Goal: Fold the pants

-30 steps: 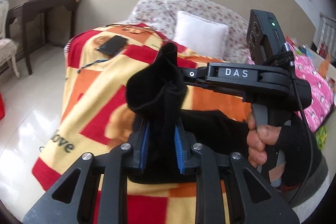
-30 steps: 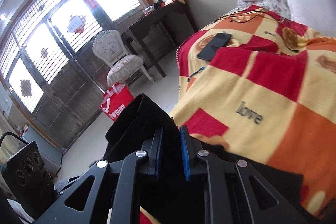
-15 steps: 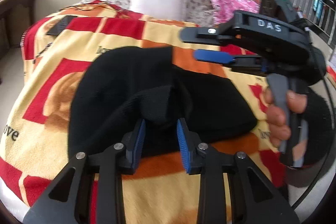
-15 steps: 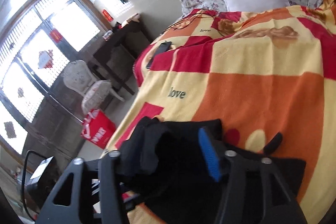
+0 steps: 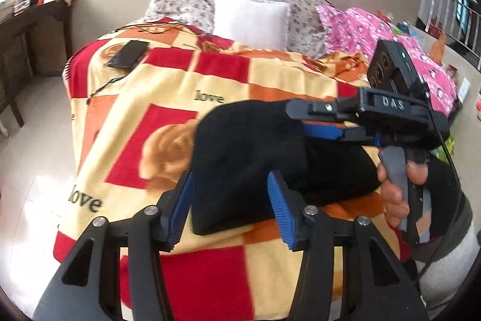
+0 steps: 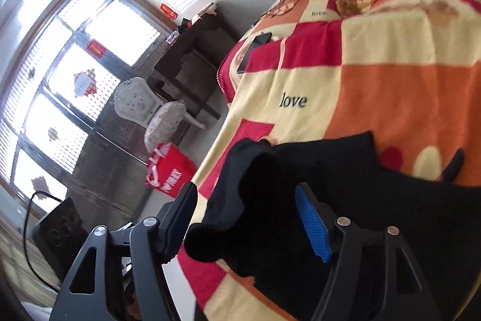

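While the black pants (image 5: 255, 158) lie folded in a thick bundle near the foot of the bed (image 5: 168, 98), on the red, orange and cream checked blanket (image 5: 228, 80), both grippers sit over them with their fingers spread and nothing pinched. The left gripper (image 5: 230, 209) has its blue-padded fingers (image 5: 278, 212) wide apart on either side of the near edge of the bundle, the fabric lying between them but not clamped. In the left wrist view the right gripper (image 5: 312, 122) reaches in from the right above the far end of the pants, held by a hand (image 5: 399, 191) in a dark fingerless glove. From the right wrist view, the right gripper's (image 6: 243, 218) fingers are likewise wide open, a rumpled corner of the pants (image 6: 330, 200) rising between them. A dark phone (image 5: 128, 57) lies on the blanket's far left corner, a white pillow (image 5: 251, 18) leans on floral bedding at the head, and a red bag (image 6: 168, 170) stands on the floor by a white chair (image 6: 141, 107).
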A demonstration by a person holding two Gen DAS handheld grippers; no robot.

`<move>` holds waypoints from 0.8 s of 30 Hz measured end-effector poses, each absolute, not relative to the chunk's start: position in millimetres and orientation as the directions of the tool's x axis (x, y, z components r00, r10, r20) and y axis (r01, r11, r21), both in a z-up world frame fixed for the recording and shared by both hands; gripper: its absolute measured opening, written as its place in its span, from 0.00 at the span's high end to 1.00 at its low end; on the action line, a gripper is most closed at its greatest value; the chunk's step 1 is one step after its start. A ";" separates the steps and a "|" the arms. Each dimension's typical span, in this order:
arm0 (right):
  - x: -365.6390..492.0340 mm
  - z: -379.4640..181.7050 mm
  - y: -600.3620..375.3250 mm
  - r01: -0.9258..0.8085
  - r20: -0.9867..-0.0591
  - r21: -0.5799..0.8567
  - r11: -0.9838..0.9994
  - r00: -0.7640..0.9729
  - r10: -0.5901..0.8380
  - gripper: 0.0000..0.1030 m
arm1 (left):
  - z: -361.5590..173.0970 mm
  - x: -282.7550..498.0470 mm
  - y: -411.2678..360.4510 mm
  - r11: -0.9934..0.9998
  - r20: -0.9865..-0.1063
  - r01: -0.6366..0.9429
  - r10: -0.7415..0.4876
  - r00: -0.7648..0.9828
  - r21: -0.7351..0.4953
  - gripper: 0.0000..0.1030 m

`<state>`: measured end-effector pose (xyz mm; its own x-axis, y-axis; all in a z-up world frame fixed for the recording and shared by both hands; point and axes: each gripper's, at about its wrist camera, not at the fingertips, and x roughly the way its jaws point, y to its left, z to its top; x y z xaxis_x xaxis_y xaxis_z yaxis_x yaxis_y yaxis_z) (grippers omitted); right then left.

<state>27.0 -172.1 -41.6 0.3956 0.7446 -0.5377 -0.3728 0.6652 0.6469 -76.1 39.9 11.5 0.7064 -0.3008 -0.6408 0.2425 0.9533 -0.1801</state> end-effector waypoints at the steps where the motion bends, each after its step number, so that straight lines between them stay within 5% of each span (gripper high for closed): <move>1: 29.8 -46.1 -166.6 -0.368 -0.545 0.652 0.662 0.379 0.748 0.32 | 8.0 -72.6 41.9 0.955 -0.645 0.231 -0.296 0.704 -0.186 0.52; 6: 40.1 -67.1 -143.4 -0.357 -0.589 0.640 0.680 0.341 0.733 0.37 | -20.6 -60.0 36.6 0.950 -0.691 0.230 -0.311 0.652 -0.211 0.52; 8: 39.2 -70.8 -135.0 -0.376 -0.603 0.610 0.697 0.351 0.717 0.75 | -30.5 -57.7 34.7 0.953 -0.708 0.218 -0.302 0.638 -0.210 0.52; 11: 34.8 -67.5 -131.1 -0.405 -0.589 0.598 0.692 0.363 0.722 0.87 | -27.6 -59.0 36.0 0.951 -0.703 0.211 -0.309 0.640 -0.226 0.51; 19: 5.2 -0.1 -164.2 -0.507 -0.533 0.485 0.712 0.474 0.701 0.89 | 21.7 -68.7 28.8 0.936 -0.610 0.268 -0.352 0.710 -0.229 0.36; 24: -12.7 11.7 -213.9 -0.449 -0.556 0.426 0.785 0.555 0.619 0.89 | 27.9 -61.8 6.8 0.940 -0.608 0.290 -0.339 0.718 -0.182 0.36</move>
